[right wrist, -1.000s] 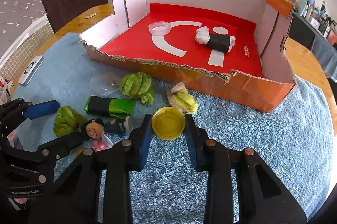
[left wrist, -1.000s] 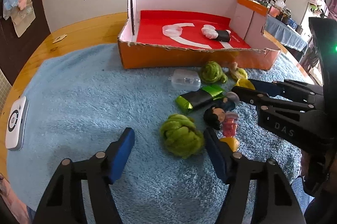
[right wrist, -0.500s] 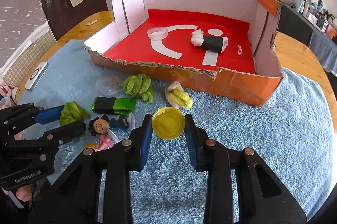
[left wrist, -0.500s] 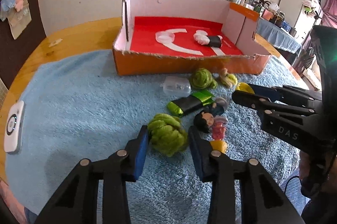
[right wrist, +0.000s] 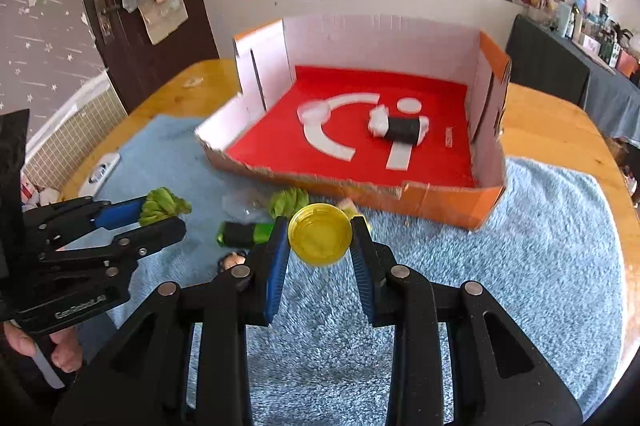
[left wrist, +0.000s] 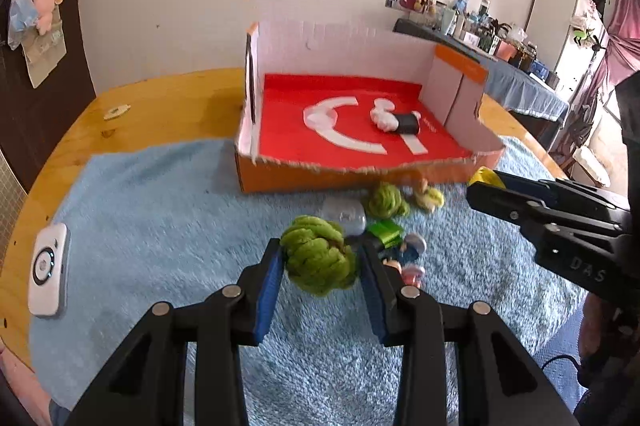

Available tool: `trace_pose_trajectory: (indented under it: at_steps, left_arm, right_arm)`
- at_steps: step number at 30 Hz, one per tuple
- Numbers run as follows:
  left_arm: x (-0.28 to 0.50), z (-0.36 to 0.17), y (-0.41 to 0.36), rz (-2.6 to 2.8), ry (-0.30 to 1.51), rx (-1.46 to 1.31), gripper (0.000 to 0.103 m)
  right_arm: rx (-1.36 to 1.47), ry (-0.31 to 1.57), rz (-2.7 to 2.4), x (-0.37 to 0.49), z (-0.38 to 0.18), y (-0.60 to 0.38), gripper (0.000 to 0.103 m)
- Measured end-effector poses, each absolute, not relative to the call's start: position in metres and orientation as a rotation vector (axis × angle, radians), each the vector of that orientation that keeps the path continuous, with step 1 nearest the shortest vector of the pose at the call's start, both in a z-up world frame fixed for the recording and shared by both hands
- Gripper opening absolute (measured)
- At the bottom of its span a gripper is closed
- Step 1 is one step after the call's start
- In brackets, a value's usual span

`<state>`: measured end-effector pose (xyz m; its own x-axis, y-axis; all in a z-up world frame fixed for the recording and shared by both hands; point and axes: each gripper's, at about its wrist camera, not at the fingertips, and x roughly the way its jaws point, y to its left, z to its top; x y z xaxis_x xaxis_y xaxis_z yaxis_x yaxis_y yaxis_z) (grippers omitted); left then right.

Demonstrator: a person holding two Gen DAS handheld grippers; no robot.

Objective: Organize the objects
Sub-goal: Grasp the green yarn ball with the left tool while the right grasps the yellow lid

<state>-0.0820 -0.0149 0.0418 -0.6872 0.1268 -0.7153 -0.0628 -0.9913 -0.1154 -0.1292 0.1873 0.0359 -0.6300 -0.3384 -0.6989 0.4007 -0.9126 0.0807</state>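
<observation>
1. Lying open across the wooden counter (right wrist: 560, 130): a blue fleece mat (right wrist: 500, 266), bare on its right half beside the cardboard box (left wrist: 360, 182) and on its left side out to the white device (left wrist: 48, 270) at the mat's edge.
2. Standing at the far side of the mat: the box, its torn front wall low, the back and side walls high, the red floor mostly free apart from a clear lid (right wrist: 314, 112) and a black-and-white roll (right wrist: 400, 128).
3. Crowding the strip just in front of the box: a second green yarn bundle (left wrist: 386, 200), a clear plastic piece (left wrist: 344, 216), a green-and-black packet (right wrist: 244, 234) with its long axis running left to right, and small figures, partly hidden.
4. Holding the green yarn ball (left wrist: 318, 258) clear of the mat: the left hand-held gripper (left wrist: 320, 278), blue pads pressing both sides, the ball bulging past the fingertips toward the box.
5. Clamping the yellow lid (right wrist: 320, 234) edge to edge: the right hand-held gripper (right wrist: 320, 254), jaws narrow, the lid's hollow face tilting toward the camera, sitting at the very fingertips above the mat.
6. Hanging side by side, apart from each other: both hand-held grippers, pointing toward the box.
</observation>
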Motion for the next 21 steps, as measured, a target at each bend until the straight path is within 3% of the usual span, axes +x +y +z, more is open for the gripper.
trace_pose_trajectory:
  at_steps: [21]
  left_arm:
    - [-0.136, 0.1, -0.006, 2.836, -0.117, -1.014, 0.04]
  right_arm:
    - [0.961, 0.054, -2.554, -0.161, 0.078, 0.194, 0.029]
